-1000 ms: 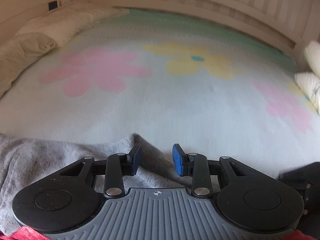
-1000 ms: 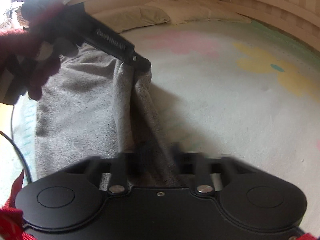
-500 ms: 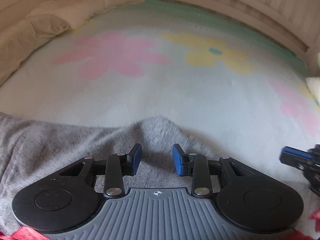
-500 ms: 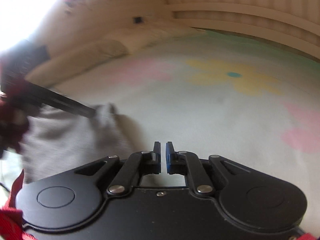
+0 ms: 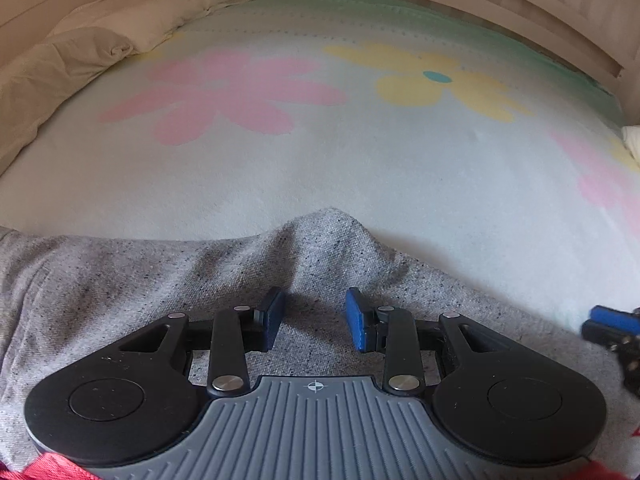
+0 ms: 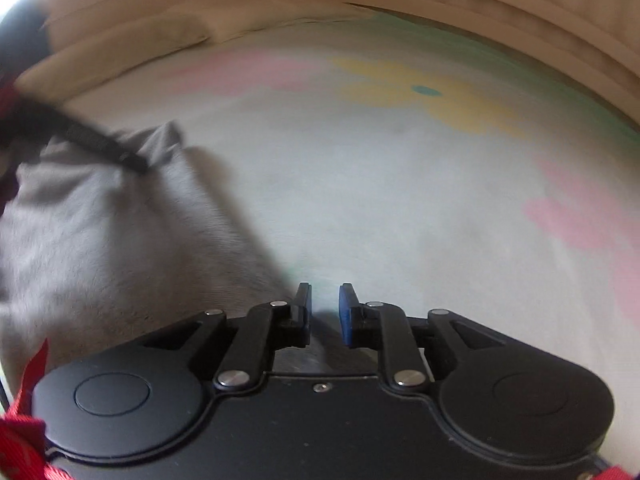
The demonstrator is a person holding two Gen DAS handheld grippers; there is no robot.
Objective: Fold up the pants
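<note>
Because the grey pants [image 5: 160, 280] lie directly under the left tool [image 5: 314, 314] and off to the left of the right tool [image 6: 324, 310], the left hand seems better placed for the next fold. The heathered knit runs crosswise before the left tool, a soft ridge humped just ahead of its parted blue pads, which grip nothing. The right tool's jaws have just been opening, empty, over the bed [image 5: 360, 160], whose flat pale cover bears printed flowers.
</note>
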